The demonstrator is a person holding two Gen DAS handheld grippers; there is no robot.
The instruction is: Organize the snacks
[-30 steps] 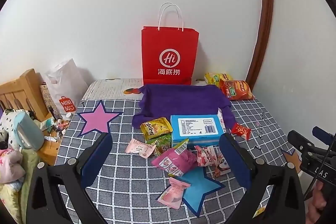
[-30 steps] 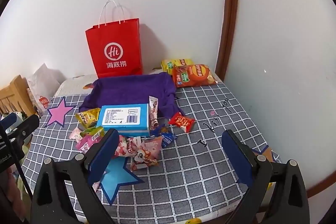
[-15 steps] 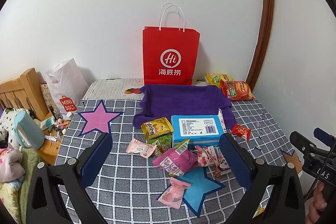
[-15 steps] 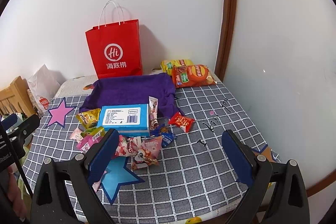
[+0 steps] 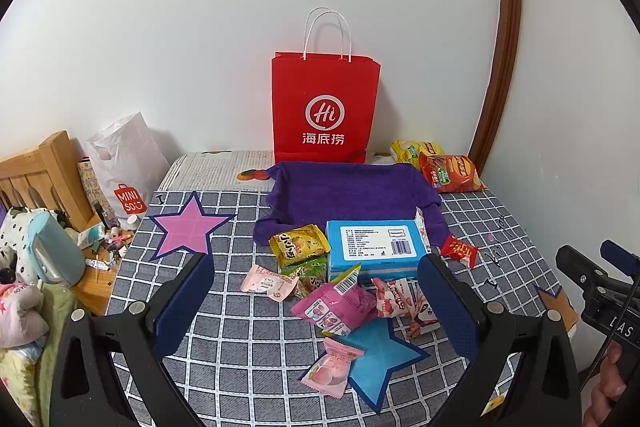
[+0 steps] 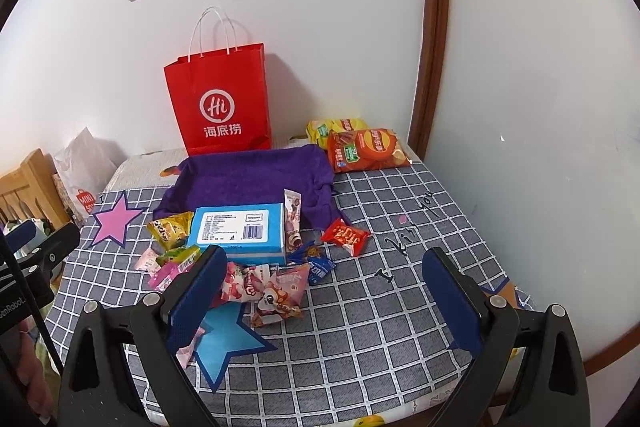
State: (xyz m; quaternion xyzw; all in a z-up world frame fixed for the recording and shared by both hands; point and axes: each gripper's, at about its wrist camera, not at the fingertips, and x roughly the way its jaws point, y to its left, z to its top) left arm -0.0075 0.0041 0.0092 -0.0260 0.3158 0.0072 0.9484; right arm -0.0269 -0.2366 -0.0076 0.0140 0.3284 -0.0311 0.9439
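A heap of snack packets lies on the checked bed cover (image 5: pixel 240 355): a blue box (image 5: pixel 374 242) (image 6: pixel 240 229), a yellow packet (image 5: pixel 298 243), pink packets (image 5: pixel 338 307), a small red packet (image 5: pixel 460 250) (image 6: pixel 346 237). A purple cloth (image 5: pixel 348 193) (image 6: pixel 256 183) lies behind them, and a red paper bag (image 5: pixel 326 109) (image 6: pixel 220 99) stands at the wall. Red and yellow chip bags (image 5: pixel 450 171) (image 6: pixel 366 149) lie at the back right. My left gripper (image 5: pixel 316 303) and right gripper (image 6: pixel 324 295) are both open and empty, held above the near side of the heap.
A white Miniso bag (image 5: pixel 124 167), a wooden bed frame (image 5: pixel 36 175) and clutter sit off the left edge. White walls and a brown door frame (image 6: pixel 430 27) bound the back and right. Pink (image 5: pixel 188 227) and blue (image 5: pixel 380 359) star patches mark the cover.
Both views have drifted slightly; the scene sits a little lower in the frames. Nothing on the bed has moved and both grippers stay open.
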